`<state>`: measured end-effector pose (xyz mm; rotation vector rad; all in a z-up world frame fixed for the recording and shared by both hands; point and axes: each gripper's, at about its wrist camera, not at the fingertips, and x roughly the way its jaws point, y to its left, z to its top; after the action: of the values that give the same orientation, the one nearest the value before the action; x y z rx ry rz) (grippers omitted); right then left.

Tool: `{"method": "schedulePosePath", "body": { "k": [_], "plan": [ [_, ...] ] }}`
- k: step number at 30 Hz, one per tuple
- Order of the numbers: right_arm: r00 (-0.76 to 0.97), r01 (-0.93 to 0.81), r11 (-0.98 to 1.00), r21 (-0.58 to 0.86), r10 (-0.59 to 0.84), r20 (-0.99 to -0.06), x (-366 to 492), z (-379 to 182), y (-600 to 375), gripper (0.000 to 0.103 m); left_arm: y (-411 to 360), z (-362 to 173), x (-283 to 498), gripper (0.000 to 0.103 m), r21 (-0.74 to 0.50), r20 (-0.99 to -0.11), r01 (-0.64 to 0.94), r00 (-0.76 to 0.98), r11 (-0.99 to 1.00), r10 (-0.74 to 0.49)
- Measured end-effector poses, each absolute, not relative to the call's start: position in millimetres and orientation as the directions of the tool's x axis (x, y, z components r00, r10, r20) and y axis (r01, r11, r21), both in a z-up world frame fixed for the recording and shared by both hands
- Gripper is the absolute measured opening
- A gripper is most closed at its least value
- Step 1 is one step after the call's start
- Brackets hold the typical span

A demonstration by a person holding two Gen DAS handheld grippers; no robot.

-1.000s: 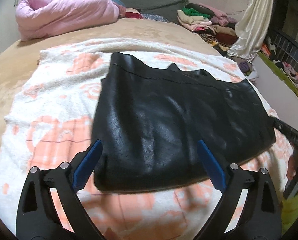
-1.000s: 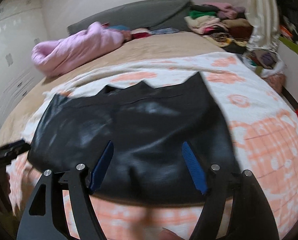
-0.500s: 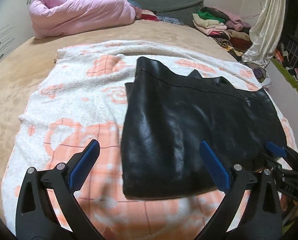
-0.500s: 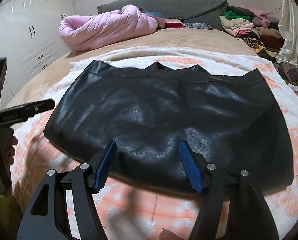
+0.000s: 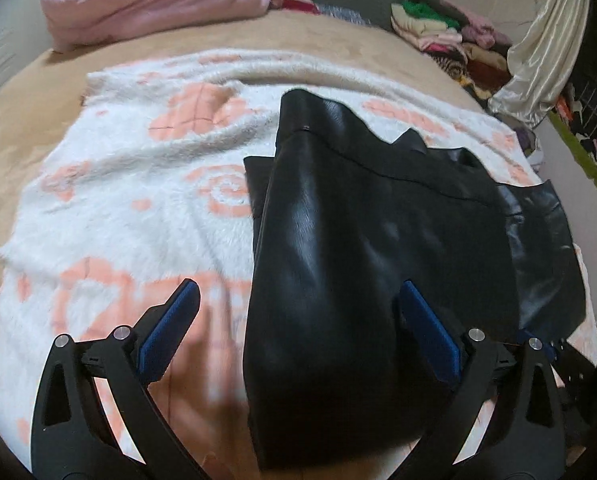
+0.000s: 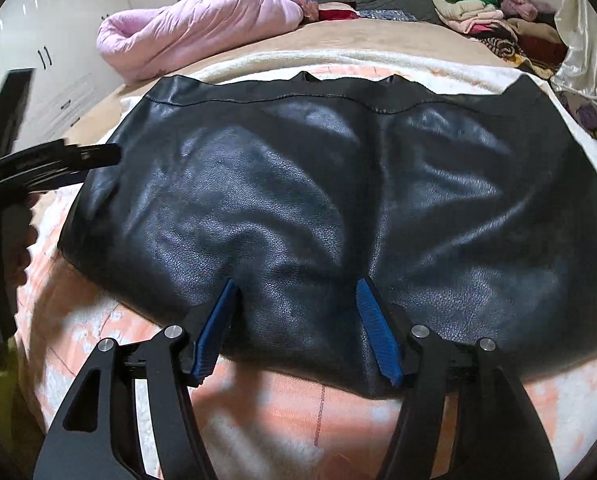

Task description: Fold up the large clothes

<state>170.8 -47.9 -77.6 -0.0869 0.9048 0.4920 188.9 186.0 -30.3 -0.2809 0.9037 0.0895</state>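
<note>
The black leather skirt lies flat on the white and orange fluffy blanket, and everything here is told from the skirt.

Closest to us, the right gripper hangs over the skirt's near edge. Its jaws have just been closing a bit, but they are apart and the blue pads do not seem to pinch anything yet. The left gripper is over the skirt's near left corner, jaws spread wide, holding nothing.

The skirt looks thick, smooth and shiny, so it may be a bit heavy and slippery. It is bendy but will likely make fat folds, not sharp ones. The near edge or a corner looks like the best place to grab, taking both layers.

Far behind the skirt sits a rolled pink quilt and a pile of clothes.
</note>
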Motion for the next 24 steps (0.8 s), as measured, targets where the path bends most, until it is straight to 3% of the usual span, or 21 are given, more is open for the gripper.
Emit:
{"method": "schedulePosePath", "body": {
  "k": [5, 7, 8, 9, 17, 24],
  "plan": [
    [0.524, -0.446, 0.885, 0.134, 0.379, -0.763, 168, -74, -48, 0.061, 192, -58, 207, 0.093, -0.304, -0.800, -0.199, 0.585, 0.932, -0.135],
    [0.526, -0.453, 0.881, 0.139, 0.390, -0.756, 168, -65, -49, 0.060, 193, -59, 205, 0.078, -0.336, -0.784, -0.187, 0.599, 0.923, -0.164],
    [0.533, -0.455, 0.878, 0.148, 0.402, -0.745, 170, -57, -50, 0.057, 193, -58, 204, 0.064, -0.367, -0.773, -0.173, 0.603, 0.914, -0.197],
    [0.543, -0.453, 0.878, 0.156, 0.410, -0.733, 172, -50, -51, 0.049, 191, -57, 202, 0.062, -0.367, -0.772, -0.173, 0.605, 0.914, -0.195],
    [0.578, -0.347, 0.913, 0.212, 0.387, -0.719, 252, -17, -42, 0.037, 187, -53, 198, 0.057, -0.355, -0.766, -0.166, 0.616, 0.920, -0.185],
    [0.483, -0.267, 0.948, 0.172, 0.286, -0.828, 321, -55, -12, 0.033, 192, -52, 195, 0.057, -0.362, -0.761, -0.160, 0.619, 0.918, -0.192]
  ]
}}
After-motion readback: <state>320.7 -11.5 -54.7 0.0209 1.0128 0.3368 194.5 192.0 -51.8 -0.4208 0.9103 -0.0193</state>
